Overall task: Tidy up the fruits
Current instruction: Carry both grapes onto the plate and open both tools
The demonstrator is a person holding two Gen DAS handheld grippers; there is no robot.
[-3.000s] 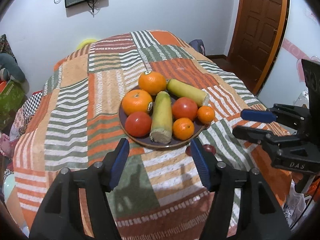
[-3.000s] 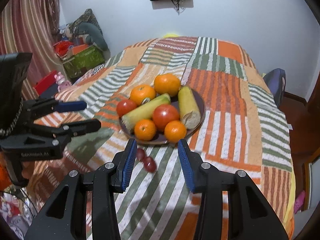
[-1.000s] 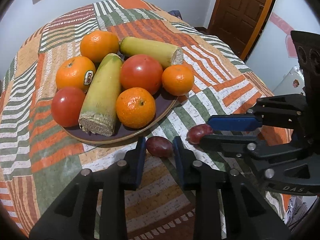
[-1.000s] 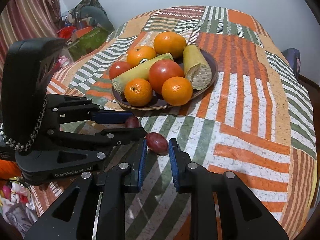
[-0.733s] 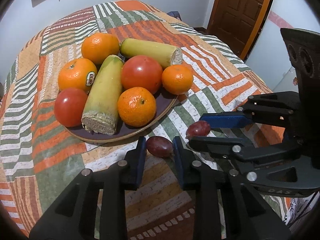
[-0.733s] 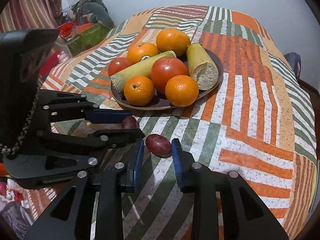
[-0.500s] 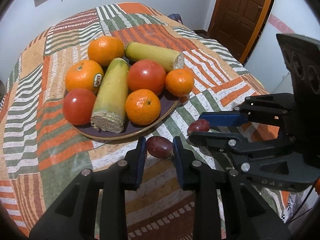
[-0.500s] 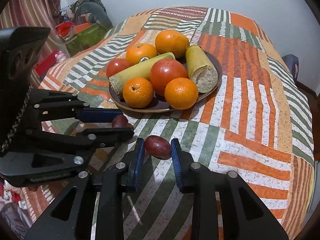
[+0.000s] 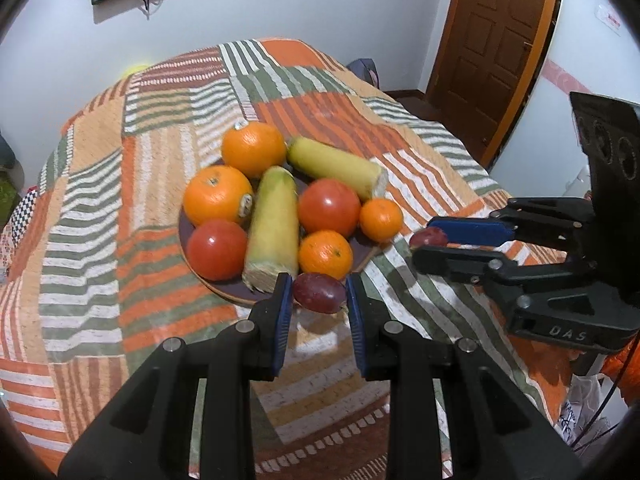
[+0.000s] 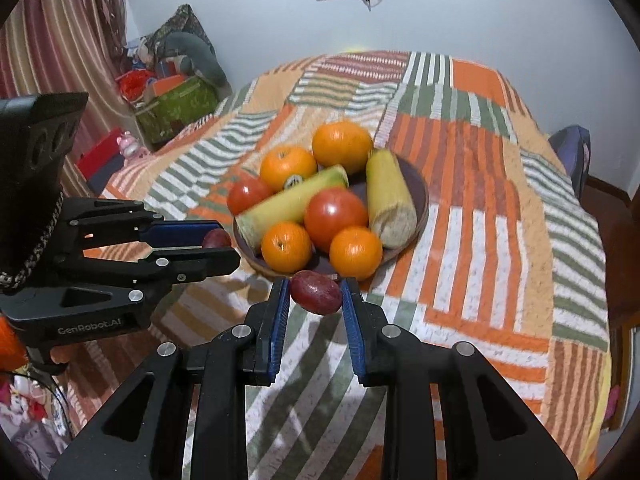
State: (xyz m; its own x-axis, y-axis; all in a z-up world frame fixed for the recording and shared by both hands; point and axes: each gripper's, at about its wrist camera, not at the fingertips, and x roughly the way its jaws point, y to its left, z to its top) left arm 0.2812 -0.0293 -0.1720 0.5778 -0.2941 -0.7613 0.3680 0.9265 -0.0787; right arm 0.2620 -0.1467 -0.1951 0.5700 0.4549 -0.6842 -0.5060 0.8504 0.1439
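Observation:
A dark plate (image 9: 362, 254) on the patchwork cloth holds several oranges, two tomatoes and two yellow corn cobs. My left gripper (image 9: 319, 298) is shut on a dark red grape (image 9: 319, 293) and holds it above the cloth by the plate's near rim. My right gripper (image 10: 315, 294) is shut on a second dark red grape (image 10: 316, 292), also lifted near the plate (image 10: 420, 196). In the left wrist view the right gripper (image 9: 434, 242) shows at the right with its grape (image 9: 428, 237). In the right wrist view the left gripper (image 10: 218, 242) shows at the left with its grape (image 10: 216, 238).
The table is covered by a striped orange, green and white cloth (image 9: 152, 152). A brown door (image 9: 492, 40) stands at the back right. Bags and clutter (image 10: 172, 92) lie on the floor beyond the table's left side. A chair back (image 10: 572, 152) shows at the right.
Both grippers closed on the two grapes that lay on the cloth, then rose and drew back with them; the plate now looks farther and lower in both views.

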